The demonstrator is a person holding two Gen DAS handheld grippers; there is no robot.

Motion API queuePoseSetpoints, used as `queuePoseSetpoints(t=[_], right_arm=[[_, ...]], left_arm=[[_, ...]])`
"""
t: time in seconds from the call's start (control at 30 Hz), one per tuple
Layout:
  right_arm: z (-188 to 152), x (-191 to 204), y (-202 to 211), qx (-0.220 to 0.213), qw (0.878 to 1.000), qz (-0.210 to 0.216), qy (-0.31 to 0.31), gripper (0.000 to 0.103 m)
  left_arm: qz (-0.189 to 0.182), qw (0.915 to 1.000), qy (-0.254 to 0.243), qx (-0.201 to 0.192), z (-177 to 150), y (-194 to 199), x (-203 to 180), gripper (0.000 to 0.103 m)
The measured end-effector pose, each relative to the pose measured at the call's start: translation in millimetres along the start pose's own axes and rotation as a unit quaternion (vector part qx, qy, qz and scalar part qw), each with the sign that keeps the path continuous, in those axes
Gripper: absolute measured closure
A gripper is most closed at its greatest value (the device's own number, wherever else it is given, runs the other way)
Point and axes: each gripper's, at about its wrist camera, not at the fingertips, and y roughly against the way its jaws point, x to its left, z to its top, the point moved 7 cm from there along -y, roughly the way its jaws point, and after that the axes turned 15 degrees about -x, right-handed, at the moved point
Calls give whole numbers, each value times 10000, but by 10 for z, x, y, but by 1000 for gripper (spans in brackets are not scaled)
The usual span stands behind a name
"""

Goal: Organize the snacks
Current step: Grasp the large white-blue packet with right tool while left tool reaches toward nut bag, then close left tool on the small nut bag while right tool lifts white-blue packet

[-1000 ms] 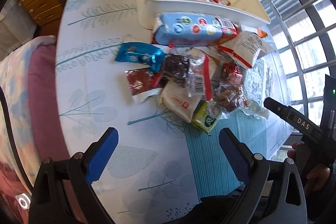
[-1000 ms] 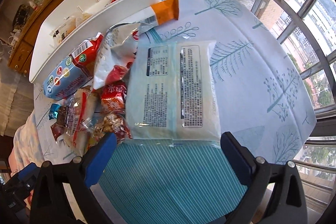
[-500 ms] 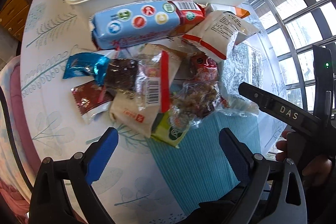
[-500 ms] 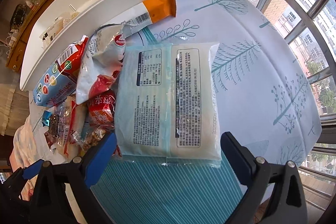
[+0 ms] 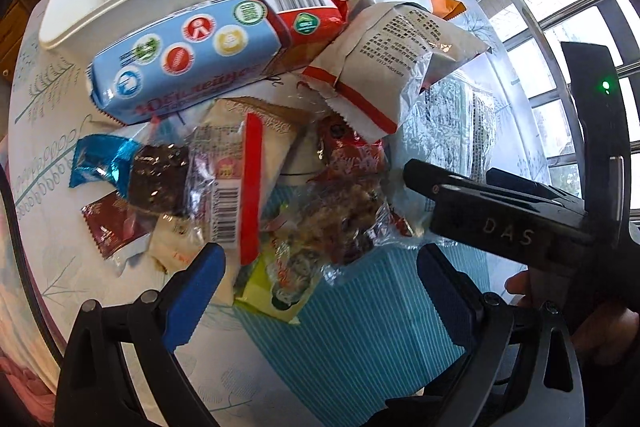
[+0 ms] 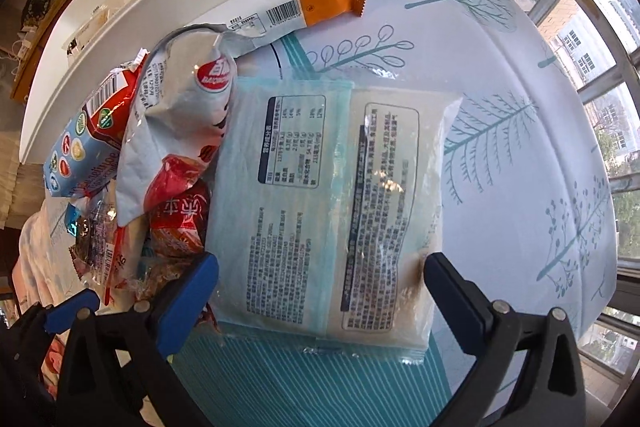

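Both hand-held grippers closer — left [image 5: 320, 291] at pile | right [image 6: 320, 291] straddling flat packet [image 6: 328, 195]

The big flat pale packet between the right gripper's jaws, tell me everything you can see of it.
The flat packet is a wide, thin pouch of clear glossy film, pale teal on its left half and cream on its right, printed side up with a nutrition table and dense text blocks. It lies flat on the tree-print tablecloth, its near sealed edge over a teal striped patch. Its left edge meets the snack pile, beside a red wrapper. The right gripper is open, jaws flanking its near corners, not clamping it.
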Motion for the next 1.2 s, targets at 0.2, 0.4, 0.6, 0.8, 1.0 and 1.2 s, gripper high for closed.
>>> queuePoseSetpoints(t=[0.2,0.4,0.6,0.8,1.0,1.2], right_arm=[[173,-30,-229,207,9998,-37,-36,0],[313,-134,-350,284,9993,-2,-239,0],[354,-185,-387,376,9993,-13,-40,0],[457,-85,-458,659,9977,-84,94,0],[595,9,-535,653,9969,-252,352,2],[599,69,-440,337,9967,-132,729,10]], left_arm=[[123,9999,-59,-23,106,-142,-134,7],[248,9997,-38,-6,258,-307,-270,7],[462,9989,-18,68,398,-541,-406,16],[595,9982,48,72,490,-650,-449,25],[605,9980,128,91,492,-728,-444,30],[459,9985,260,124,462,-732,-545,73]])
